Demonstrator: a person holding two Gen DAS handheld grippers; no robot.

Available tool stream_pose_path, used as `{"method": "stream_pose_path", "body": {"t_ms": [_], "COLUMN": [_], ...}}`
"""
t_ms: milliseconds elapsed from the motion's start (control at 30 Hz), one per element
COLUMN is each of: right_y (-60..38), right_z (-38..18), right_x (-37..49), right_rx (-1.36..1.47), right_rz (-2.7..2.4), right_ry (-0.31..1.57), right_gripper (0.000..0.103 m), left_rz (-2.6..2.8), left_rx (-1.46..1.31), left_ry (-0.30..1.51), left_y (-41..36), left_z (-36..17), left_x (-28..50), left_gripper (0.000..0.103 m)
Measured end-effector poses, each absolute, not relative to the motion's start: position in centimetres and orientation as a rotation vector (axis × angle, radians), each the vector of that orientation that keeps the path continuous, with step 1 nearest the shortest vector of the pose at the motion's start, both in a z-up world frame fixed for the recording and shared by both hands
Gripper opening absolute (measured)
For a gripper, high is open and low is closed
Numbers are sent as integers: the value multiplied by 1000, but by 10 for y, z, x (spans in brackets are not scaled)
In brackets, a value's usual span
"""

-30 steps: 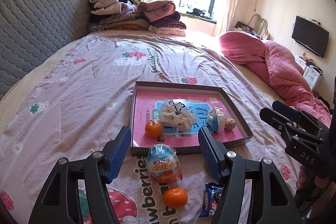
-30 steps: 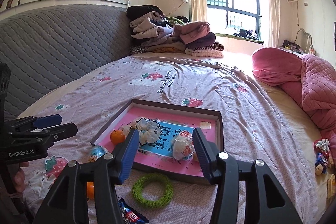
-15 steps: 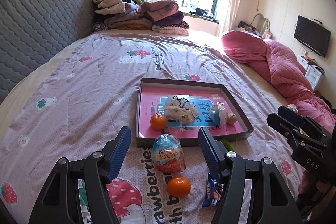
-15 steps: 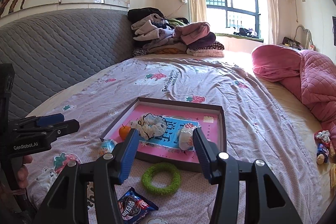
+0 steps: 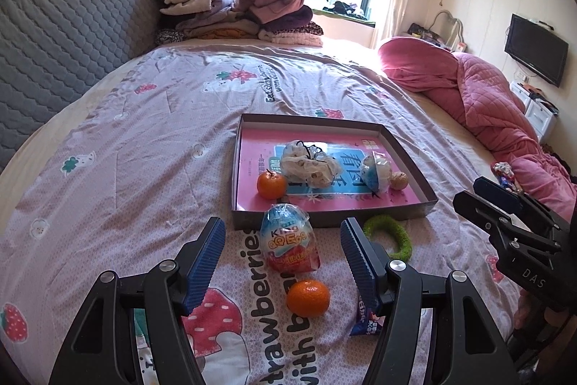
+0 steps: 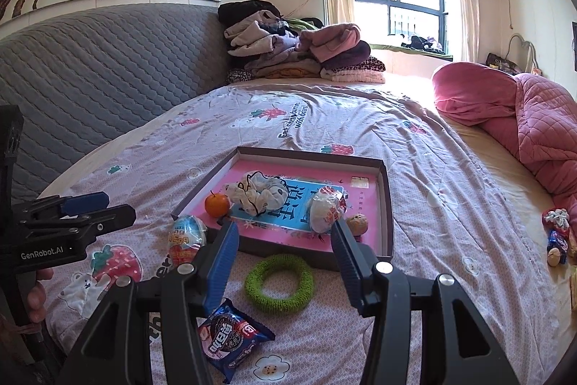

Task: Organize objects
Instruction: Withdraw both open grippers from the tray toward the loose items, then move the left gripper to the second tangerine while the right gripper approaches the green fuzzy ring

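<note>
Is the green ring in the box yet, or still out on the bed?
Out. The green ring lies flat on the bedspread, just in front of the box's near wall, between the right gripper's open fingers.

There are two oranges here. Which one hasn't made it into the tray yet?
The stemless orange lying on the bedspread in front of the wrapped egg. The other orange, with a stem, sits inside the tray.

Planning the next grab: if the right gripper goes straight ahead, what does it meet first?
Most likely the green ring on the bedspread, lying between the open fingers' line just before the tray; depth is uncertain.
</note>
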State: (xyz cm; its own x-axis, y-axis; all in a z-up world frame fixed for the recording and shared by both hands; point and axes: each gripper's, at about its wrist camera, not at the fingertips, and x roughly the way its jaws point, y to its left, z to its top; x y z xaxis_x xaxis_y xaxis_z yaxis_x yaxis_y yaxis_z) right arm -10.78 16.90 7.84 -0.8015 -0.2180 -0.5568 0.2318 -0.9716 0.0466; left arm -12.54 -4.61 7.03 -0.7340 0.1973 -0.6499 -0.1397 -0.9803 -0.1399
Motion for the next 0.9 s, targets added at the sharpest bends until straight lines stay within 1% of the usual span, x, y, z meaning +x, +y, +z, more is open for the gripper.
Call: {"method": "stream_pose_path", "body": {"t_ms": [900], "right_y": [171], "right_z": [49], "right_x": [-114], "right_rx": [980], "right_rz": [-2758], "right_ry": [30], "right_gripper": [53], "left_rz": [2673], "left_rx": [-1191], "left_ry": [-42], "left_y": [-29], "left_z": [26], "left_x": [-120], "left_gripper": [68]}}
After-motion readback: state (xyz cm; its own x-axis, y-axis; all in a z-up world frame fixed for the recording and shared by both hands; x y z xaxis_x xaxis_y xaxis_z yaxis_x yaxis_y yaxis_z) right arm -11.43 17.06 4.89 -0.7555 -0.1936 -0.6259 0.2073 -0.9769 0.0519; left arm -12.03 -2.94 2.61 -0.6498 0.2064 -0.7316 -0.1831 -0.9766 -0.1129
